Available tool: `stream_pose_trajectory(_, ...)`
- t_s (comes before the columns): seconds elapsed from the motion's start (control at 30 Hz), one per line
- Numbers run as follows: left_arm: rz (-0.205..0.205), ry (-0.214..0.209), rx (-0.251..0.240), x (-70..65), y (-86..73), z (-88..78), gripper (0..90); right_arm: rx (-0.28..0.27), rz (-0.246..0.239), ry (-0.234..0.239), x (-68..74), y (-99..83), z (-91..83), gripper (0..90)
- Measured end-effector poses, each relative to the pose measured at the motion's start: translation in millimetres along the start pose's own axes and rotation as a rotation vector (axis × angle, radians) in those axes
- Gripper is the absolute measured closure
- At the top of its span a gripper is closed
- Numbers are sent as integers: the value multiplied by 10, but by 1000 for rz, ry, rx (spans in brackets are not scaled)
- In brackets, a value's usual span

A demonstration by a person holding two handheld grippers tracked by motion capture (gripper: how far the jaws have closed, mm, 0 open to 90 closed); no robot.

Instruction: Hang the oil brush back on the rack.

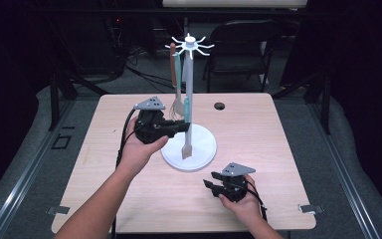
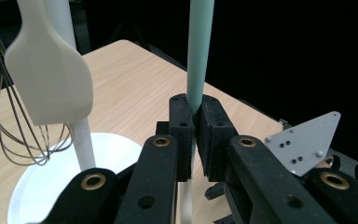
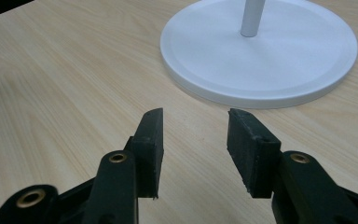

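**High view: left gripper clamped on a green handle beside the rack**

High view shows a pale wooden counter [image 1: 258,144] with a white rack [image 1: 189,84] standing on a round base [image 1: 201,149] near its middle. The left gripper [image 1: 181,127], held in the person's left hand [image 1: 139,147], points toward the rack's pole. Its jaws are closed on the green handle [image 1: 186,107] of a brush [image 1: 187,148], whose pale head hangs low over the base, just in front of the pole. The handle stands nearly upright.

In the left gripper view the two black jaws meet on the green handle [image 2: 199,51], which rises straight up out of them; a pale strip of the tool runs down below the pads. To the left hang a white spatula [image 2: 51,79] and a wire whisk [image 2: 14,135], both close to the pole and above the base [image 2: 37,186]. At the right edge the grey plate of the right gripper [image 2: 303,142] shows.

In the high view a brown-handled tool [image 1: 173,69] and another green handle [image 1: 178,74] hang from the rack's spokes at the top, left of the pole.

The right gripper [image 1: 210,180] sits low near the counter's front right, well apart from the rack, held in the right hand [image 1: 241,199]. In the right gripper view its jaws stand apart with nothing between them, aimed at the bare counter [image 3: 51,84] just short of the base [image 3: 261,56].
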State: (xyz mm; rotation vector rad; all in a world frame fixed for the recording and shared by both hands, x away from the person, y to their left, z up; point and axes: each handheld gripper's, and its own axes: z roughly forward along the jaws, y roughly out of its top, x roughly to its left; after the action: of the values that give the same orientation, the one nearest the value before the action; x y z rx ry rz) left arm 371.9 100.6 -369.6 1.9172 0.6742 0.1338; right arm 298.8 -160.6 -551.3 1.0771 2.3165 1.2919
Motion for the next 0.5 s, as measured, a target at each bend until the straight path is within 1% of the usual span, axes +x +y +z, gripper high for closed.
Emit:
stream_pose_trajectory(0.17, 9, -2, 2, 14, 110, -38, 849, 1, 4, -2, -12, -6, 3, 557)
stream_pose_trajectory(0.3, 15, -3, -7, 6, 211, -68, 849, -2, 9, -1, -13, -10, 11, 557)
stream_pose_trajectory(0.5, 36, -12, -16, -20, 419, -115, 849, 0, 14, -6, -28, -25, 21, 556)
